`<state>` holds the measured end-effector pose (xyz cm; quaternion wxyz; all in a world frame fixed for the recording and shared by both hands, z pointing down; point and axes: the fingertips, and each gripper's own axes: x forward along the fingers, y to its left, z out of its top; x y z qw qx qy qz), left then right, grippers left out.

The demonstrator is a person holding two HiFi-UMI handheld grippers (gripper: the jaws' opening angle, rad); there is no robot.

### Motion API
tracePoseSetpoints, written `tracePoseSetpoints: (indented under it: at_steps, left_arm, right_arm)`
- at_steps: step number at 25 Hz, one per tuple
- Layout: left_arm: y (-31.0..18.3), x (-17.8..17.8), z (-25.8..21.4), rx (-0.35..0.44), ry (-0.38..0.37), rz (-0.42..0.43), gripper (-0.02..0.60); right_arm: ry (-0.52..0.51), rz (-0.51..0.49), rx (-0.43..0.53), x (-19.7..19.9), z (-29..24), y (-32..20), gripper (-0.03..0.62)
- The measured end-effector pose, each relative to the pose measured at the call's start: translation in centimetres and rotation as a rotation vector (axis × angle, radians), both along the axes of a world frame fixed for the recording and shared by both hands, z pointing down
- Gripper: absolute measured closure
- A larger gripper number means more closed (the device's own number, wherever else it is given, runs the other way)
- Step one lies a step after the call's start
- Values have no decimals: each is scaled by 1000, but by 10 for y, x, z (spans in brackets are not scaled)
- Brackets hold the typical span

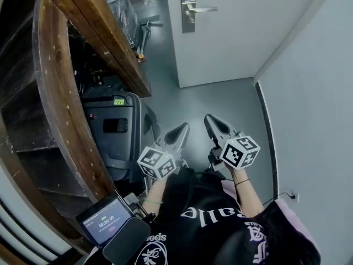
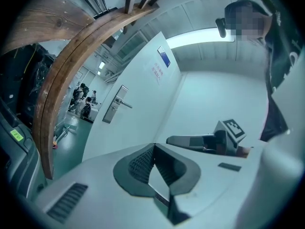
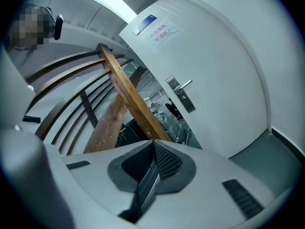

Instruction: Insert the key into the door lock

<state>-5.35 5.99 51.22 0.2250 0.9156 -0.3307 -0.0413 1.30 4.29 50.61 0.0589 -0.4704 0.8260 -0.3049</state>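
Observation:
A white door (image 1: 237,37) stands shut at the far end of the floor, with a metal lock plate (image 1: 188,10) and a lever handle (image 1: 203,8) on its left side. The plate also shows small in the left gripper view (image 2: 114,108) and in the right gripper view (image 3: 181,95). My left gripper (image 1: 183,127) and right gripper (image 1: 208,117) are held side by side close to my body, well short of the door. Both point towards it. The jaws of each are closed tip to tip (image 2: 153,146) (image 3: 153,142). No key shows in any view.
A curved wooden stair rail (image 1: 60,93) and a dark machine (image 1: 113,131) fill the left side. A white wall (image 1: 309,93) runs along the right, with a socket (image 1: 291,196) low on it. A small screen (image 1: 105,220) sits by my left hip. Grey floor (image 1: 220,101) lies ahead.

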Motion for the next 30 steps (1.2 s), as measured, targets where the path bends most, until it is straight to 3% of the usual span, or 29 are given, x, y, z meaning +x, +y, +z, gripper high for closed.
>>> tracePoseSetpoints:
  at_steps: [13, 18, 30]
  left_arm:
    - [62, 104, -6, 15, -11, -34, 577]
    - [95, 141, -2, 28, -53, -44, 577]
    - [123, 168, -10, 64, -79, -72, 577]
  right_arm:
    - [49, -80, 26, 90, -3, 60, 571]
    - [40, -113, 31, 123, 1, 82, 571]
    - [38, -160, 74, 145, -8, 111, 572]
